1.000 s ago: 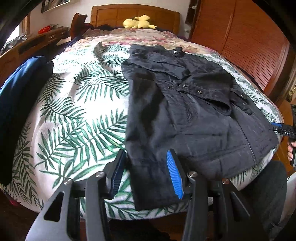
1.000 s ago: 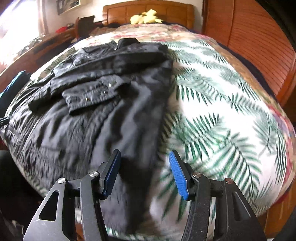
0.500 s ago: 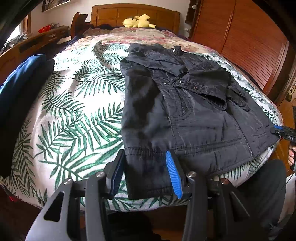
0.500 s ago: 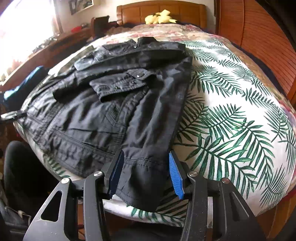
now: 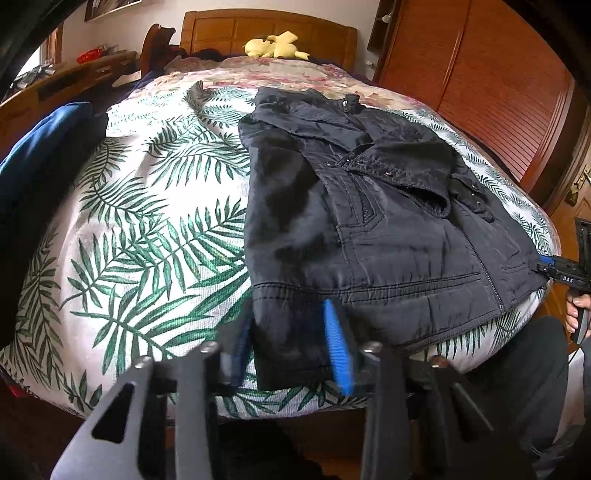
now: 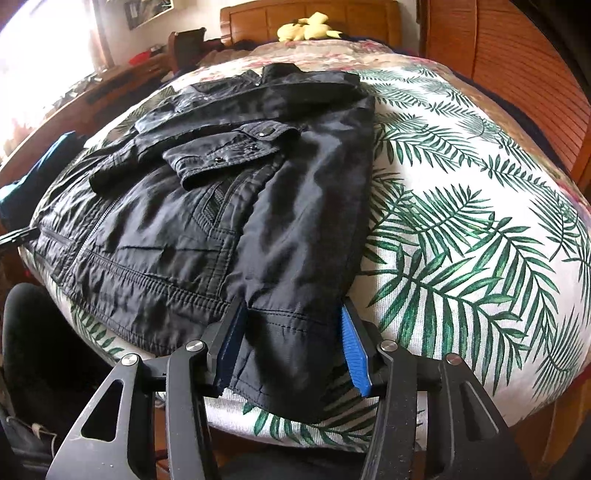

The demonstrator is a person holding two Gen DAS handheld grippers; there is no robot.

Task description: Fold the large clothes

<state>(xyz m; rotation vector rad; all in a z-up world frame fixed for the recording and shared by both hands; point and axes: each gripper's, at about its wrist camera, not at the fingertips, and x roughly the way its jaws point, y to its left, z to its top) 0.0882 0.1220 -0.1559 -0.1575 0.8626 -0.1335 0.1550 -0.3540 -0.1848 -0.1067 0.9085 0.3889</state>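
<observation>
Both grippers have closed in on the black jacket point(image 5: 369, 221) at the bed's point(image 5: 147, 221) six-o'clock edge. Left gripper point(image 5: 291, 347), motion-blurred, has just been narrowing around the hem corner; contact is unclear. Right gripper point(image 6: 291, 354) straddles the opposite corner, pads seemingly apart, hem end hidden below.

A bed point(image 5: 147, 206) with a palm-leaf cover is filling the view. A yellow soft toy point(image 5: 275, 45) is lying at the far end against the wooden headboard point(image 5: 269, 31). A blue cloth point(image 5: 40, 147) is resting at the left, and wooden wardrobe doors point(image 5: 491, 85) are standing at the right.
</observation>
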